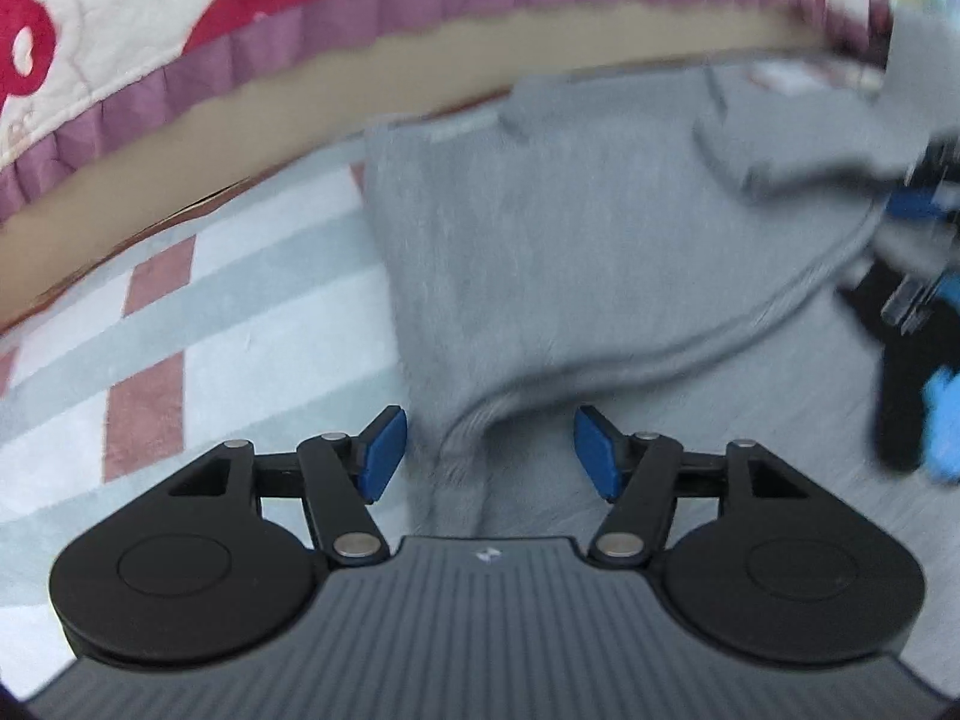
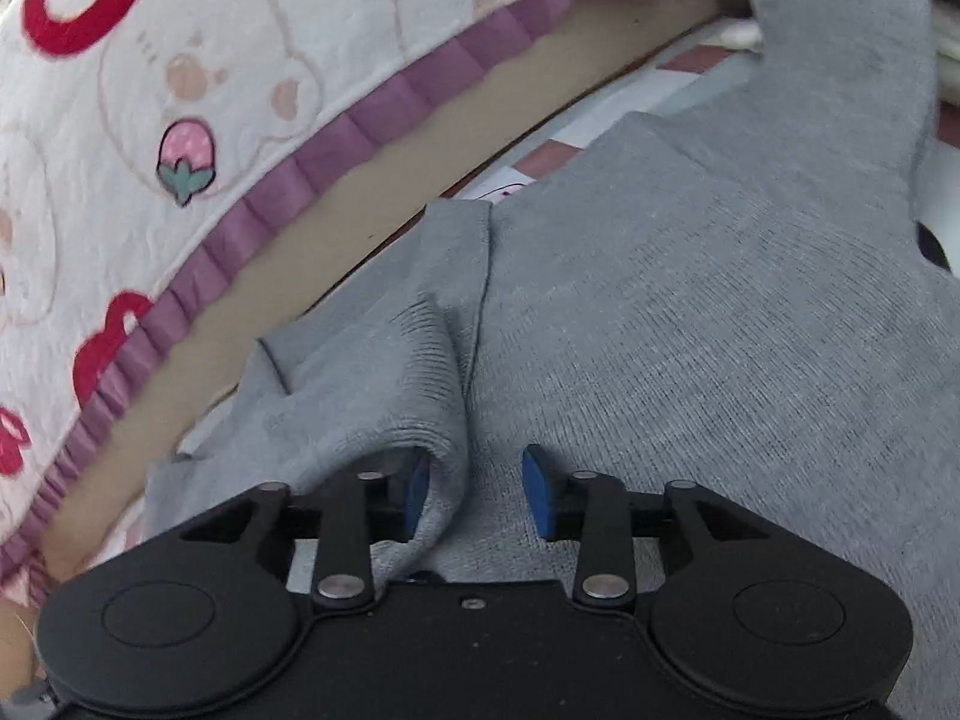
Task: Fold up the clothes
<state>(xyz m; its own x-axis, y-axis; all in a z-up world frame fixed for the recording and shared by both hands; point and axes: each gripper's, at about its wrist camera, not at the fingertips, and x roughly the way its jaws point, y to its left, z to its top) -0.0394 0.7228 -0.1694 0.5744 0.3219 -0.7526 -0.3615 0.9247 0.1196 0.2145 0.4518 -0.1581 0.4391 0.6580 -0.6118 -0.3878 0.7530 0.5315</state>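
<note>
A grey knit garment (image 1: 570, 228) lies on a checked mat. In the left wrist view my left gripper (image 1: 489, 450) is open, its blue pads either side of a raised fold of the grey cloth, not closed on it. In the right wrist view the same garment (image 2: 690, 312) fills the frame. My right gripper (image 2: 477, 492) is open, with a ribbed cuff or hem (image 2: 414, 384) bunched between and over the left pad. The other gripper shows blurred at the right edge of the left wrist view (image 1: 924, 312).
A pale checked mat (image 1: 210, 330) with pink squares lies under the garment. A bed edge with a purple frill (image 1: 360, 18) and a white quilt with red print (image 2: 150, 120) runs along the far side, close to the garment.
</note>
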